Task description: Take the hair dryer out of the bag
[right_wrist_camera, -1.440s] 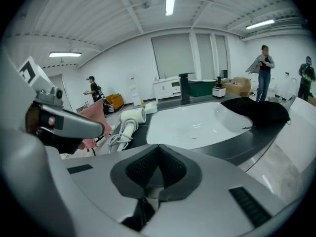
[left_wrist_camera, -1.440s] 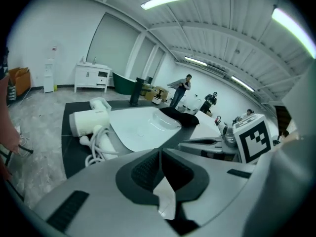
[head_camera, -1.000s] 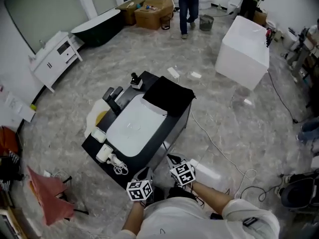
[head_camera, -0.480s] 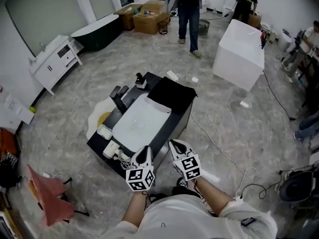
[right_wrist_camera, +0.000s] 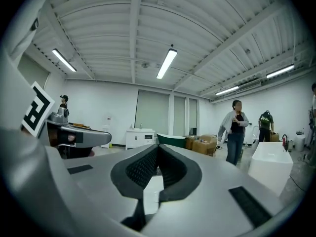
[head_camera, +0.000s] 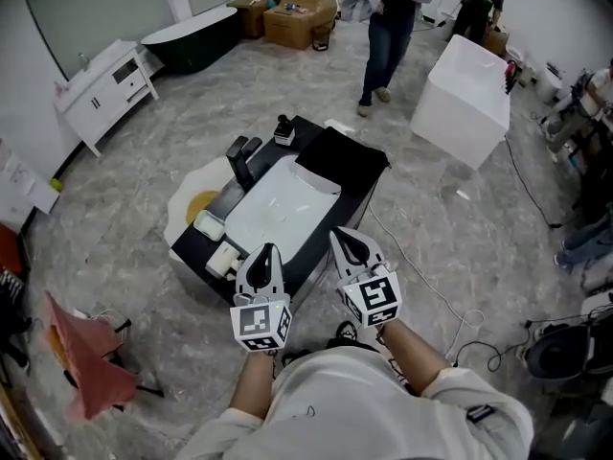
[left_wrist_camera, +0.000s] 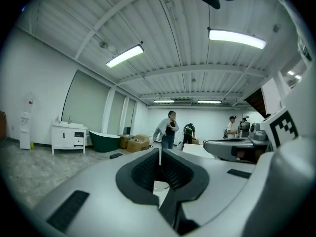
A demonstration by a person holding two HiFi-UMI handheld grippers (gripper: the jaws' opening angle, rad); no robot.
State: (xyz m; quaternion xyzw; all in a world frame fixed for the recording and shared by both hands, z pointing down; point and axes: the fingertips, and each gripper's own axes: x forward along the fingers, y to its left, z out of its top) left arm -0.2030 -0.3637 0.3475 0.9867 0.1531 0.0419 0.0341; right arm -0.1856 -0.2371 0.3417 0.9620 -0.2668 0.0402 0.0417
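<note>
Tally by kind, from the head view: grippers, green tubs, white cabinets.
grippers: 2, left gripper and right gripper
green tub: 1
white cabinet: 1
total: 4

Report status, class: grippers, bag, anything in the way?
Left gripper shut, empty; right gripper shut, empty. Black bag on counter's far end, untouched. Hair dryer not made out. Only the sink lies between.
</note>
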